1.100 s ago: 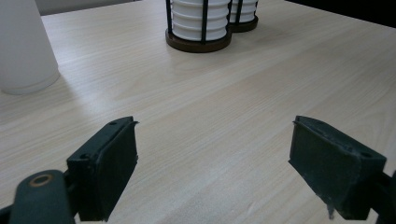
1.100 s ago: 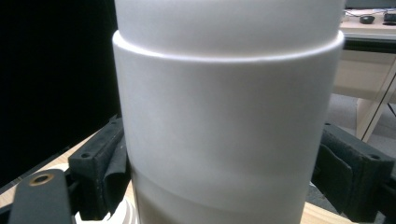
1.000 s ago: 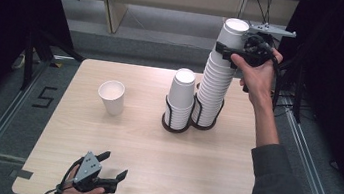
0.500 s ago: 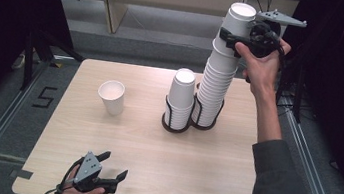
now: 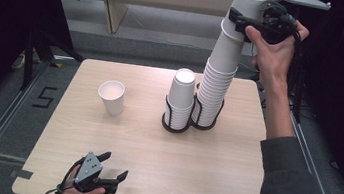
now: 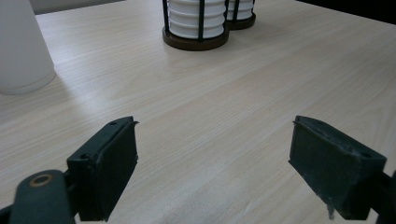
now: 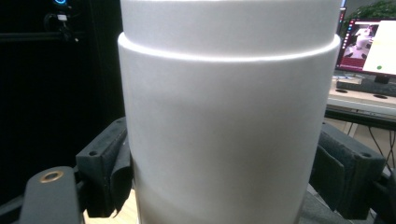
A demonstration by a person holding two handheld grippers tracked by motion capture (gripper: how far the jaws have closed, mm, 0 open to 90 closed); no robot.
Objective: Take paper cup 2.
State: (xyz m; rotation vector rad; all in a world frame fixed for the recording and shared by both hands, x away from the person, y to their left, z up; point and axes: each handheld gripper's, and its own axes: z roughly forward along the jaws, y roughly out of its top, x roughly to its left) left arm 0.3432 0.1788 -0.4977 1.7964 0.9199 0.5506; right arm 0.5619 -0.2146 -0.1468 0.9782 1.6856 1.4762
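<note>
Right tongs [image 5: 242,25] grasp the top paper cup [image 5: 244,8] of the tall stack [image 5: 218,78]; left tongs [image 5: 113,167], released, rest at the bench's [image 5: 151,165] near edge.

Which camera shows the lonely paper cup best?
The high view: the single paper cup stands whole and upright on the table, apart from the stacks. The left gripper view catches just its side at the edge.

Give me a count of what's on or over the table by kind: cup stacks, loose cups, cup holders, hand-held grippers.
Cup stacks: 2, tall stack, short stack
Loose cup: 1
Wire cup holders: 2
Hand-held grippers: 2, left hand-held gripper, right hand-held gripper
Total: 7
</note>
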